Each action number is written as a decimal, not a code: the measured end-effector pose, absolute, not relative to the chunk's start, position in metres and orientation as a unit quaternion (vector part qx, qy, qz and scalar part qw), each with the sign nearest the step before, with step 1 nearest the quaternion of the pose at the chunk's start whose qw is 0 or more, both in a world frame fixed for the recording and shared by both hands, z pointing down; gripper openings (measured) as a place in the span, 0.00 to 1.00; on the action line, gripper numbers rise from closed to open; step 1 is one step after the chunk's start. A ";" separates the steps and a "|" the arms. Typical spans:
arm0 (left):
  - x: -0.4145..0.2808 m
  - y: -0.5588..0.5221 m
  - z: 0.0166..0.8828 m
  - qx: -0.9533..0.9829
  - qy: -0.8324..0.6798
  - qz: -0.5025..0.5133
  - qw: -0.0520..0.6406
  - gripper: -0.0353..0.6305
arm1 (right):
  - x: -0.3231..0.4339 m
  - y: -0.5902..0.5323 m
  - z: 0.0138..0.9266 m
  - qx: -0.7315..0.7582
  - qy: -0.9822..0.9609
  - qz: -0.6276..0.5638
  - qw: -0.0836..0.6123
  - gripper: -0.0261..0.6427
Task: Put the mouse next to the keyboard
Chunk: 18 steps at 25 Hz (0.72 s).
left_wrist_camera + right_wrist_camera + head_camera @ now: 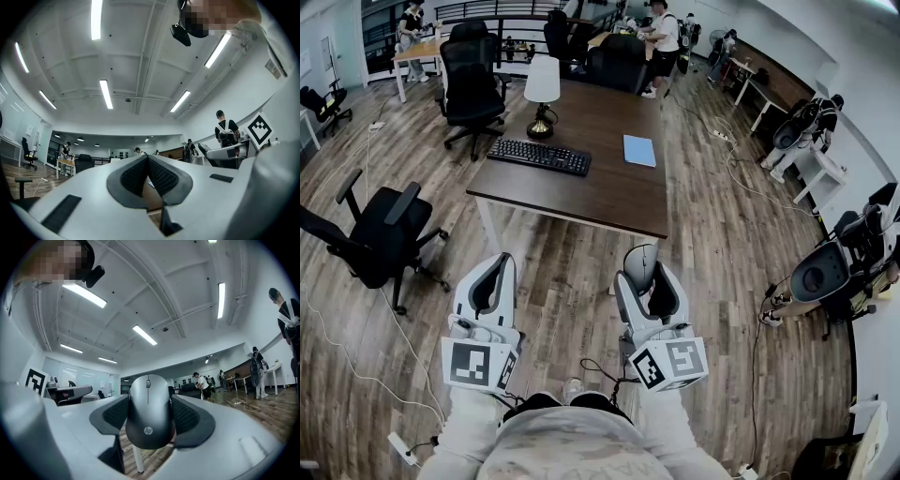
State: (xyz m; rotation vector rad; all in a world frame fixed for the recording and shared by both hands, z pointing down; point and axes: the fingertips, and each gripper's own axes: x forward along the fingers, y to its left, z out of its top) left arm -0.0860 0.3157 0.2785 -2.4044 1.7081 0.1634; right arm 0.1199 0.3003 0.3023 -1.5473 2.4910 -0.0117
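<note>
A grey mouse [148, 413] with its wheel pointing away sits between the dark pads of my right gripper [148, 405], which is shut on it. In the head view that gripper [645, 274] holds the mouse [639, 262] in the air over the wood floor, just short of the table's near edge. A black keyboard [539, 156] lies on the brown table [609, 202], towards its left side. My left gripper [496, 261] hovers beside the right one, also short of the table. Its pads [159, 176] meet at the tip with nothing between them.
On the table stand a white-shaded lamp [543, 89] behind the keyboard and a blue notebook [639, 150] to its right. Black office chairs stand at the left [380, 234] and behind the table [472, 80]. Cables run across the floor; people work at desks far back.
</note>
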 end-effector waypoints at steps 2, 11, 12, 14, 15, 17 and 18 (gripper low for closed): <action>-0.084 0.312 0.276 -0.810 0.577 0.057 0.095 0.06 | 0.122 0.296 0.301 -0.524 0.845 -0.003 0.104 0.48; -0.075 0.286 0.278 -0.805 0.582 0.058 0.096 0.06 | 0.129 0.268 0.304 -0.518 0.849 -0.005 0.102 0.48; -0.072 0.283 0.278 -0.805 0.583 0.058 0.096 0.06 | 0.131 0.264 0.304 -0.515 0.850 -0.011 0.106 0.48; -0.067 0.276 0.276 -0.803 0.585 0.057 0.098 0.06 | 0.136 0.256 0.302 -0.510 0.852 -0.020 0.113 0.48; -0.065 0.272 0.275 -0.802 0.586 0.057 0.099 0.06 | 0.138 0.251 0.302 -0.510 0.852 -0.020 0.114 0.48; -0.062 0.265 0.274 -0.800 0.589 0.056 0.101 0.06 | 0.140 0.243 0.302 -0.510 0.853 -0.014 0.110 0.48; -0.060 0.262 0.274 -0.798 0.591 0.056 0.104 0.06 | 0.142 0.239 0.302 -0.510 0.854 -0.011 0.108 0.48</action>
